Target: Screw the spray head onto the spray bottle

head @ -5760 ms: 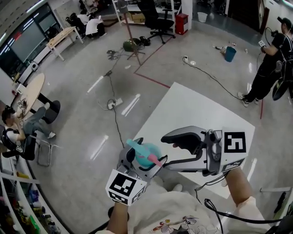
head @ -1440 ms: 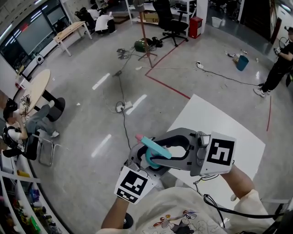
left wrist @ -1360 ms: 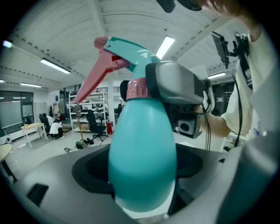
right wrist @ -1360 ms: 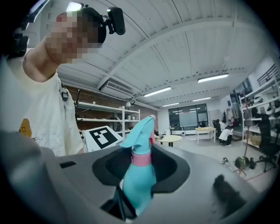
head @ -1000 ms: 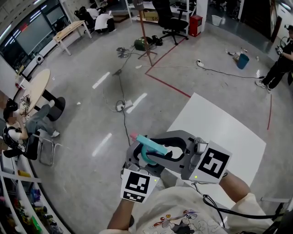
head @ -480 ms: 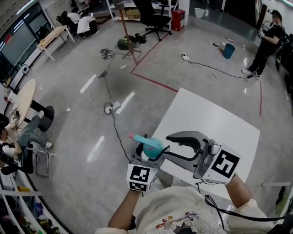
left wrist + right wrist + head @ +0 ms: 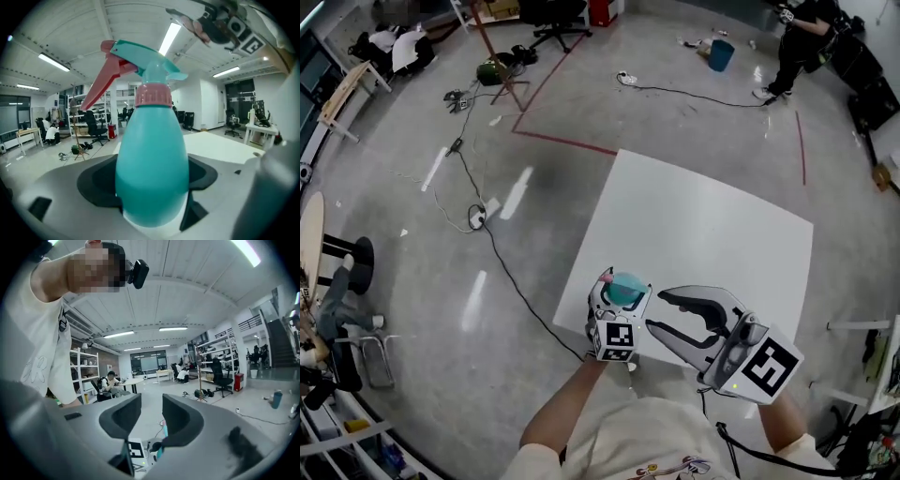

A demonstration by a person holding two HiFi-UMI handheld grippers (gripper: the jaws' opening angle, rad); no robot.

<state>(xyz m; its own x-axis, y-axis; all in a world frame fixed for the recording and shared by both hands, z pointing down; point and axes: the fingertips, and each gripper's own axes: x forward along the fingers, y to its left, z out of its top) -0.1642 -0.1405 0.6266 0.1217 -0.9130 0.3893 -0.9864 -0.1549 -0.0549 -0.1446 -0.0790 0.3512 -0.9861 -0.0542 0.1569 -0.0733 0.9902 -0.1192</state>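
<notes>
Two grippers hover at the near edge of the white surface. The left gripper has its fingers clenched round the belly of the teal spray bottle — upright, toward 6 o'clock in the head view, over the surface's 7 o'clock corner; whether it touches down I cannot tell. The spray head, teal with a pink trigger pointing to 10 o'clock, sits on the bottle's neck by its pink collar. The right gripper lies at 4 o'clock of the bottle, apart from it — its fingers released, nothing between them.
</notes>
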